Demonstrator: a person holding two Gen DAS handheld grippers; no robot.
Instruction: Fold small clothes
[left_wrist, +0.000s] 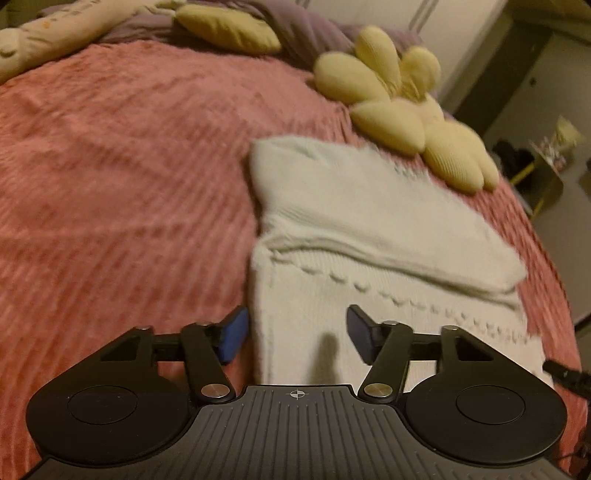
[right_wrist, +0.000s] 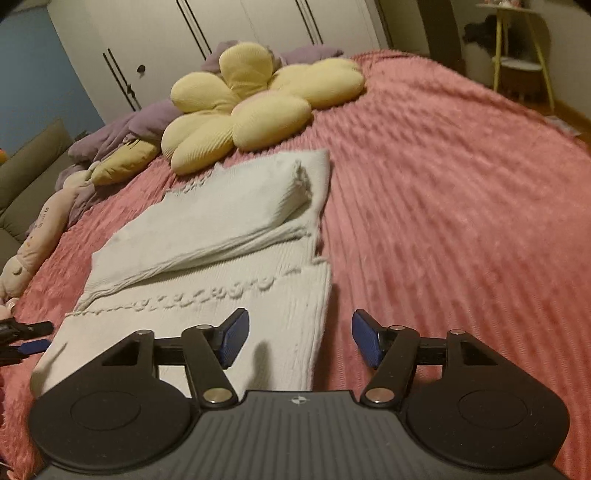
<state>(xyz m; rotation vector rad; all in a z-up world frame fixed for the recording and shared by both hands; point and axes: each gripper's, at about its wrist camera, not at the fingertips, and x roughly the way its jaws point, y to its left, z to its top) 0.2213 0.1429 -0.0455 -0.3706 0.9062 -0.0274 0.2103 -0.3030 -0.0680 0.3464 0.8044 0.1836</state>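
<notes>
Left gripper (left_wrist: 297, 334): jaws apart, nothing between the blue pads (left_wrist: 233, 341). It hangs over the near left edge of the white knit garment (left_wrist: 369, 258); one pad sits past the edge over the pink bedspread (left_wrist: 110, 166), the other over the fabric. No contact that I can see.

Right gripper (right_wrist: 299, 338): jaws apart too, nothing held. It sits over the garment's (right_wrist: 221, 258) near right corner, one pad (right_wrist: 234, 339) over the cloth and the other over the bedspread (right_wrist: 461, 203).

In the right wrist view, the tip of my left gripper shows at the far left edge, by the garment's other near corner. In the left wrist view, a dark tip of the right gripper pokes in at the right edge.

The garment lies flat on the bed, partly folded: a top layer is doubled back over the lower layer, the fold running across the middle, with a row of knitted scallop trim just below it. The near portion is a single flat layer.

Just beyond the garment's far edge lies a yellow flower-shaped cushion (right_wrist: 251, 107), touching or nearly touching it. Behind that sit a purple blanket (right_wrist: 147, 122) in a heap and a pale plush toy (right_wrist: 40, 236) along the left bed edge. A white wardrobe (right_wrist: 221, 33) stands at the back, a small side table (right_wrist: 517, 55) far right.
</notes>
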